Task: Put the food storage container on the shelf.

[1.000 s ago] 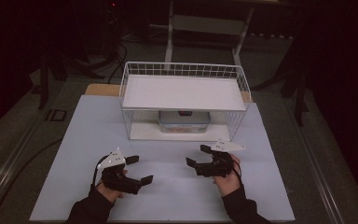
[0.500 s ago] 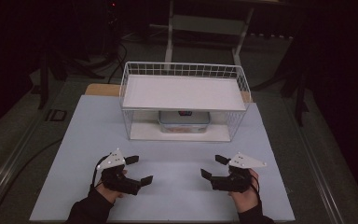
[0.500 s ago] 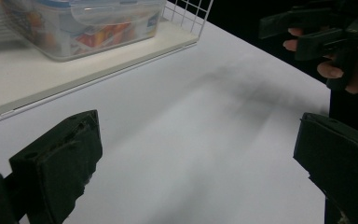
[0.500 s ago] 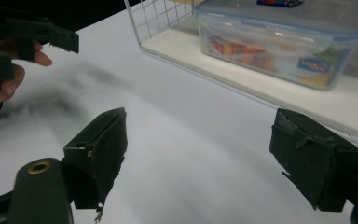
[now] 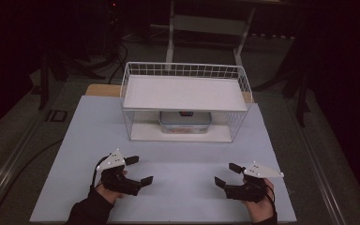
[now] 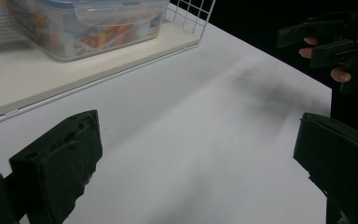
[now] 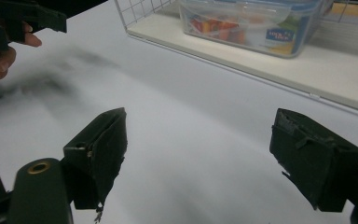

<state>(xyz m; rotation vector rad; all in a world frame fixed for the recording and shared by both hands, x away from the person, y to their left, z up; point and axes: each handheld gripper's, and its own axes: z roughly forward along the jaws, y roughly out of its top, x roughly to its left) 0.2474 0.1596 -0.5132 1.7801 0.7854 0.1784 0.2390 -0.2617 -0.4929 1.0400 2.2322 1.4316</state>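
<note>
A white wire rack (image 5: 185, 93) with a flat shelf on top stands at the back middle of the pale table board (image 5: 89, 126). Under the shelf, on the rack's base, sits a clear lidded food container (image 5: 185, 123) with colourful contents, which appears again as the container (image 6: 84, 23) and the container (image 7: 251, 23). My left gripper (image 5: 140, 169) rests near the front left, open and holding nothing; its jaws stand wide apart around my left gripper's midpoint (image 6: 198, 168). At the front right my right gripper (image 5: 227, 175) is open too, with bare table between its jaws at my right gripper's midpoint (image 7: 205, 154).
The rack's white base (image 6: 74, 70) has its open side facing the grippers, with wire mesh at the ends. Bare board lies between the two grippers and the rack. Dark floor, cables and a stand leg (image 5: 171, 33) lie beyond the table.
My right gripper has drawn back toward the front edge and to the right, staying open. The left gripper has hardly moved.
</note>
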